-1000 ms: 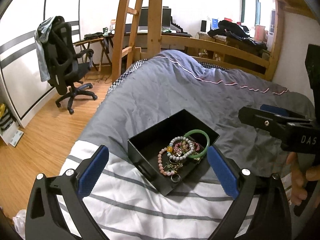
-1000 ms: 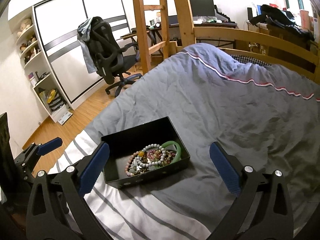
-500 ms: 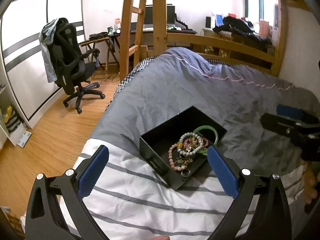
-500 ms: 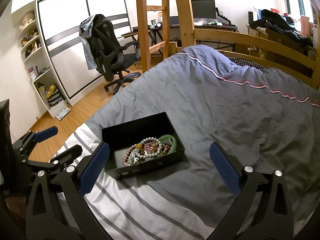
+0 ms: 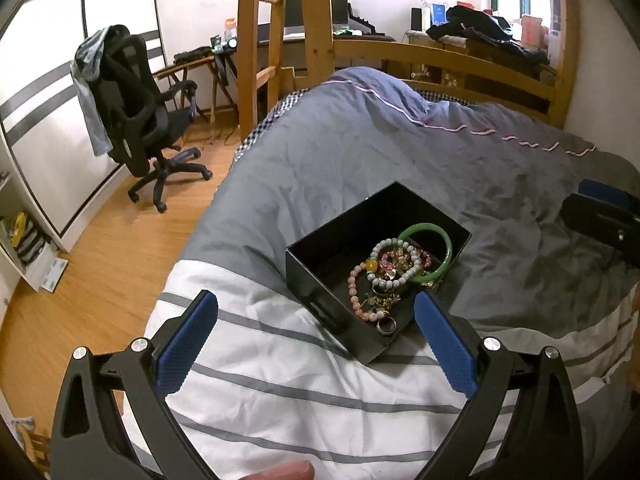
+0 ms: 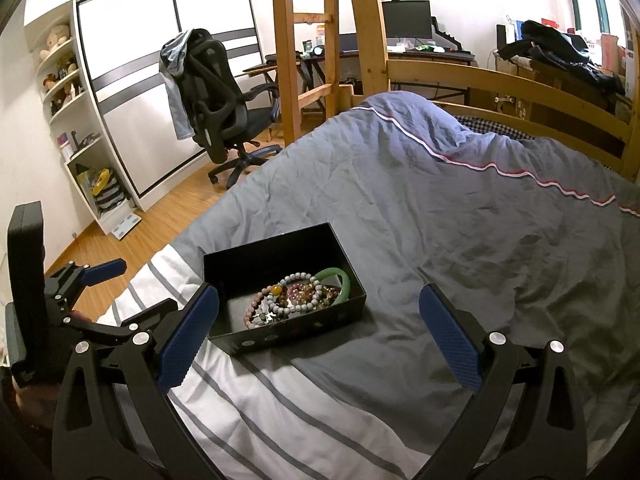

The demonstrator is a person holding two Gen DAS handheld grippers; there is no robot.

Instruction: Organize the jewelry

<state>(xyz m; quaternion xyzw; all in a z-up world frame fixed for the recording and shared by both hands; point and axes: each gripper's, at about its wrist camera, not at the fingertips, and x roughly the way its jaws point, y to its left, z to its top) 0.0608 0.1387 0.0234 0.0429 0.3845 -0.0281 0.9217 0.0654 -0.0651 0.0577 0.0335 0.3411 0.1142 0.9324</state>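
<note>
- The left gripper (image 5: 316, 344) has its fingers spread wide and holds nothing.
- The right gripper (image 6: 318, 336) is also spread wide, empty.
- The black box (image 6: 256, 258) with bracelets (image 5: 394, 270) lies on the bed (image 5: 400, 140).

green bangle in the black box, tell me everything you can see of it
The green bangle is a smooth, closed ring of pale jade-like green, glossy and unbeaded. It lies inside the open black box at the end nearer the right gripper, leaning against that wall. Beaded bracelets overlap its inner side and hide part of the ring. Neither gripper touches it.
</note>
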